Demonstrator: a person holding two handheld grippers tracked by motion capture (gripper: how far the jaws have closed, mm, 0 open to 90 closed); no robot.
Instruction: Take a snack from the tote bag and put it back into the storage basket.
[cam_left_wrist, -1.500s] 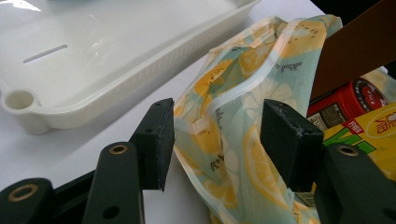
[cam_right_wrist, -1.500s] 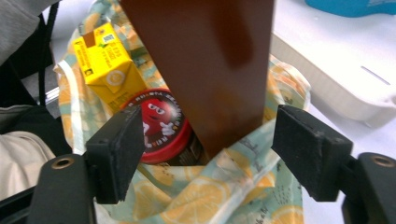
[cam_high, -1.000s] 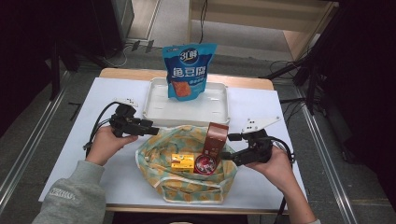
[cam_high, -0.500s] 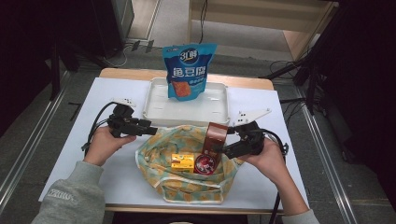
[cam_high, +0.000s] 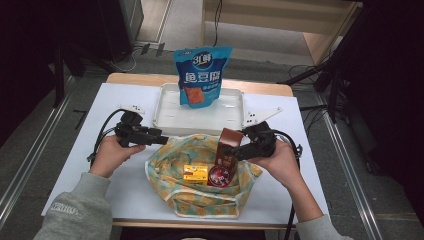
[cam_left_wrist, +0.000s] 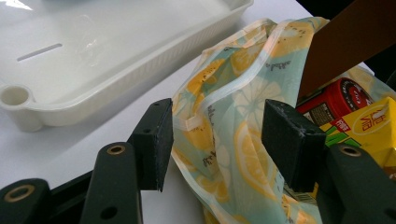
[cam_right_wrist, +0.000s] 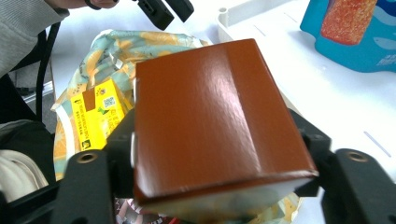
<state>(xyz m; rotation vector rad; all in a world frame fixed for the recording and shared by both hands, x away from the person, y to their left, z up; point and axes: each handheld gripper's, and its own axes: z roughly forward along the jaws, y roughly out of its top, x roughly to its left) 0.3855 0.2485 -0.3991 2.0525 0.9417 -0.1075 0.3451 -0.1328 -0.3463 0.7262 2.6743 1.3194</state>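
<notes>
A lemon-print cloth bag (cam_high: 200, 197) lies open at the table's front. Inside it are a yellow box (cam_high: 195, 173) and a red can (cam_high: 219, 176). My right gripper (cam_high: 234, 151) is shut on a brown carton (cam_high: 229, 144), held upright over the bag's right side next to the can. In the right gripper view the brown carton (cam_right_wrist: 210, 116) sits between both jaws of my right gripper (cam_right_wrist: 212, 140), above the yellow box (cam_right_wrist: 93, 114). My left gripper (cam_high: 156, 139) is open at the bag's left rim. In the left gripper view the bag's rim (cam_left_wrist: 219, 116) lies between the spread jaws of my left gripper (cam_left_wrist: 217, 140).
A white tray (cam_high: 170, 117) stands behind the bag, with a blue snack pouch (cam_high: 201, 75) upright at its back. The white tray's (cam_left_wrist: 93, 56) corner is close to the left jaws. The person's hands hold both grippers near the front edge.
My right gripper has shifted slightly left and away from me with the brown carton still in it. The left gripper has barely moved.
</notes>
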